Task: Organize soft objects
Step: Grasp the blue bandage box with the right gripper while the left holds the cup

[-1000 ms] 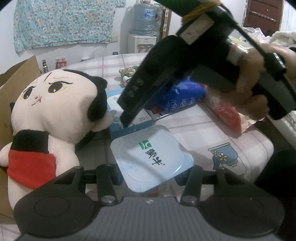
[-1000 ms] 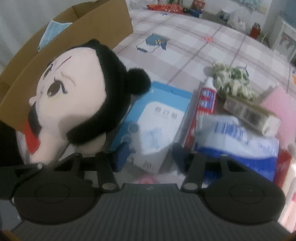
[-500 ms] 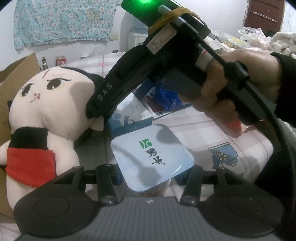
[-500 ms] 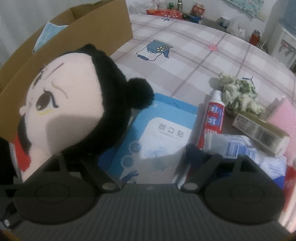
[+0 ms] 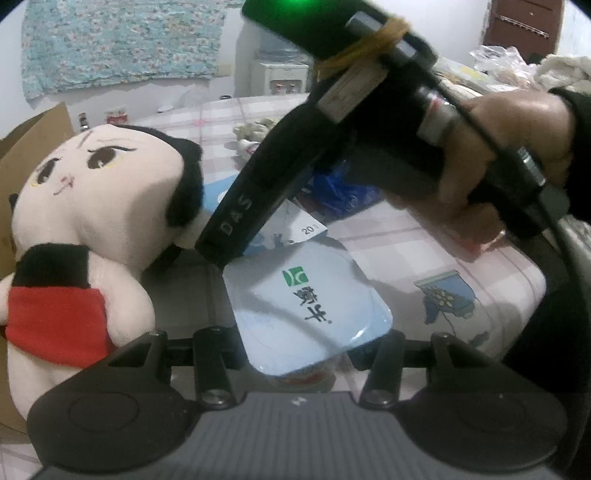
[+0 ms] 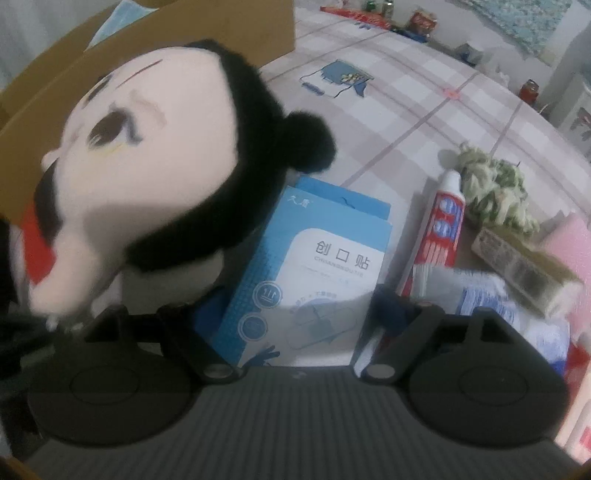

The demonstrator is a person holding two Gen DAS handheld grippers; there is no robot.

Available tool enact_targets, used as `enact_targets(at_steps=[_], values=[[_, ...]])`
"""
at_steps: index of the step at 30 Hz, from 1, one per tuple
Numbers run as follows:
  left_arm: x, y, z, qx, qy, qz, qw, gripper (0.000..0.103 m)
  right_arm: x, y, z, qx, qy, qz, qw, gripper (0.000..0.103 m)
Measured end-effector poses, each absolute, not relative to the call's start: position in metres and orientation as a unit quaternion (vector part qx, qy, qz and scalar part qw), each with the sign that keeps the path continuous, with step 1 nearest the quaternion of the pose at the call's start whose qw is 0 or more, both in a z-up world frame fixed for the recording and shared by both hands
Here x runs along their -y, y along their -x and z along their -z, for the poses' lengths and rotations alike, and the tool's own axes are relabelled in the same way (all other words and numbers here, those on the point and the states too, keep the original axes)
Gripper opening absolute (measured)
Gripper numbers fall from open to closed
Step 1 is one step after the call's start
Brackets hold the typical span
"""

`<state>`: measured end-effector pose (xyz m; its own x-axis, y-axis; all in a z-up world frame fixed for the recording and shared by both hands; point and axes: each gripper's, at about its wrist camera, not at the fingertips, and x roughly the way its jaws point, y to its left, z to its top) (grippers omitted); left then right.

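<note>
Item one, nearest, left view: my left gripper (image 5: 308, 345), jaws partly closed on a sealed yogurt cup (image 5: 308, 301) whose pale blue foil lid fills the lower centre of the frame; the pads press its sides, the cup upright. Item two, nearest, right view: my right gripper (image 6: 295, 314), jaws having just been opening and now standing wide, nothing clamped; the near end of a blue plaster box (image 6: 314, 266) lies between the fingers without the pads visibly pressing on it. The box lies flat on the bench (image 6: 399, 110), its long axis running away from the gripper toward the upper centre of the frame. Item three, left of that box: the plush doll (image 6: 147, 155), the soft thing I judge to be next, its head filling the upper left of the right view, its black hair touching or overlapping the box's left edge. It lies left of and slightly beyond the right gripper, so that hand is the nearer and free one. In the left view the doll (image 5: 96, 206) sits upright at left. Item four, further right: toothpaste tube (image 6: 443, 229), tissue pack (image 6: 491, 295), small carton (image 6: 524, 266), pink sponge (image 6: 572, 240), knotted green cloth (image 6: 495, 188). Item five, farthest, upper left: cardboard box (image 6: 207, 33) behind the doll, the likely destination.
</note>
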<state>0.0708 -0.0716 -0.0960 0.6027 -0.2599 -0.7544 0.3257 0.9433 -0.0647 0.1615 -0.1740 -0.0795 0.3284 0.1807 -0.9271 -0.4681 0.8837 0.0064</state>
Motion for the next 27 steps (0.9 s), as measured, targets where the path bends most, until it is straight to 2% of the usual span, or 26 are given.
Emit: enact_targets(at_steps=[16, 19, 22, 27], values=[[0.076, -0.056, 0.094, -0.411, -0.060, 0.184, 0.891, 0.049, 0.204, -0.128, 0.064, -0.555, 0.068, -0.195, 0.805, 0.082], [0.072, -0.053, 0.094, -0.413, -0.058, 0.183, 0.890, 0.049, 0.211, -0.115, 0.056, -0.554, 0.058, -0.197, 0.807, 0.079], [0.071, -0.051, 0.094, -0.412, -0.060, 0.184, 0.890, 0.049, 0.226, -0.104, 0.051, -0.567, 0.035, -0.178, 0.804, 0.071], [0.074, -0.053, 0.095, -0.413, -0.065, 0.186, 0.889, 0.050, 0.249, -0.089, 0.056, -0.592, -0.014, -0.171, 0.788, 0.071]])
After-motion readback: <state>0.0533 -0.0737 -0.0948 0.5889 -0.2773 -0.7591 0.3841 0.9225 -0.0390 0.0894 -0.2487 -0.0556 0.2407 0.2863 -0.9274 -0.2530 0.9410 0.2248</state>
